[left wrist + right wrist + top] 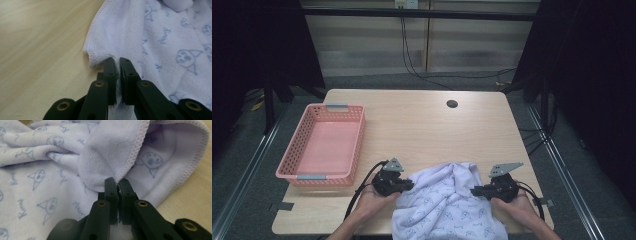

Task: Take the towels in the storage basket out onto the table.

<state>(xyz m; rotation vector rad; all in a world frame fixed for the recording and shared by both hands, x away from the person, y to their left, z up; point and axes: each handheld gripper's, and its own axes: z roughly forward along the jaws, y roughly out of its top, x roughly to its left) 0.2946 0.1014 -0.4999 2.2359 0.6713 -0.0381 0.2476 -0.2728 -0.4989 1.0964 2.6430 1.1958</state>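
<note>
A pale lilac towel point(442, 200) printed with small blue cartoon faces lies crumpled at the table's near edge, partly hanging over it. My left gripper point(404, 186) is at the towel's left edge, jaws shut on a stitched corner of the towel point(100, 50). My right gripper point(476, 191) is at the towel's right side, jaws shut on a folded hem of the towel point(110, 157). A person's hands hold both grippers from the bottom of the high view.
A pink plastic basket point(357, 145) with nothing in it stands at the table's left side. A round cable hole point(452, 104) sits near the far edge. Bare wood point(432, 130) stretches between the basket and the right edge.
</note>
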